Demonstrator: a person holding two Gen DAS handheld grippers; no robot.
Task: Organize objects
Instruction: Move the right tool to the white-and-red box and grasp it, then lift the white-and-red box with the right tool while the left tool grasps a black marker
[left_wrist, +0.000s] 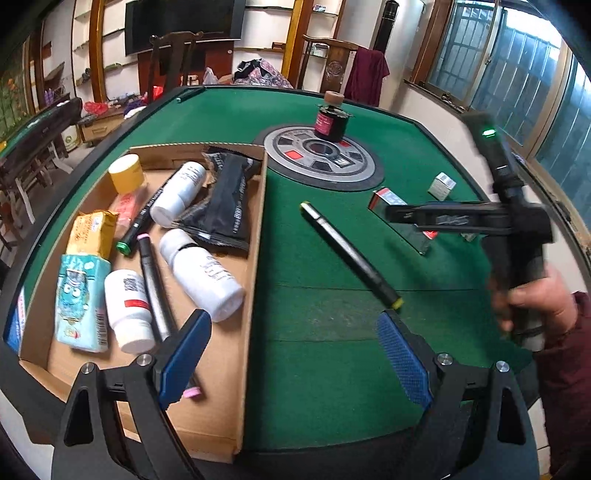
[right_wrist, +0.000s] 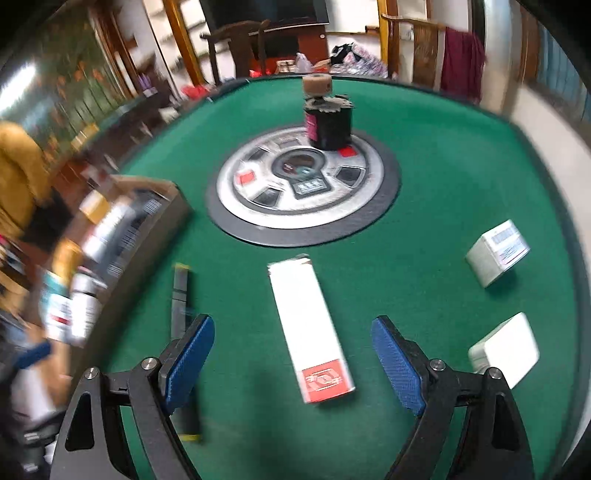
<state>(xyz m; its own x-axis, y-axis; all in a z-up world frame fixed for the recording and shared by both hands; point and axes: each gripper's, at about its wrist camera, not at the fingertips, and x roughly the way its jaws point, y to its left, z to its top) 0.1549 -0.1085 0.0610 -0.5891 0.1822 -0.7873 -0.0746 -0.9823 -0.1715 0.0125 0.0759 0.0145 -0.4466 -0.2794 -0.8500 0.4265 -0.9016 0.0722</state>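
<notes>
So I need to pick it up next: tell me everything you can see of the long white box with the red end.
The long white box is a slim carton, cardboard by the look, plain white with a red printed panel at its near end. It lies flat on the green felt table, closed as far as shows, touching nothing else. It lies ahead of the open right gripper, between the line of its fingers.

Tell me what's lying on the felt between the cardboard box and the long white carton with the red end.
A marker with yellow-tipped ends lies loose on the green felt, between the cardboard box and the white carton. The left wrist view shows it best.
</notes>
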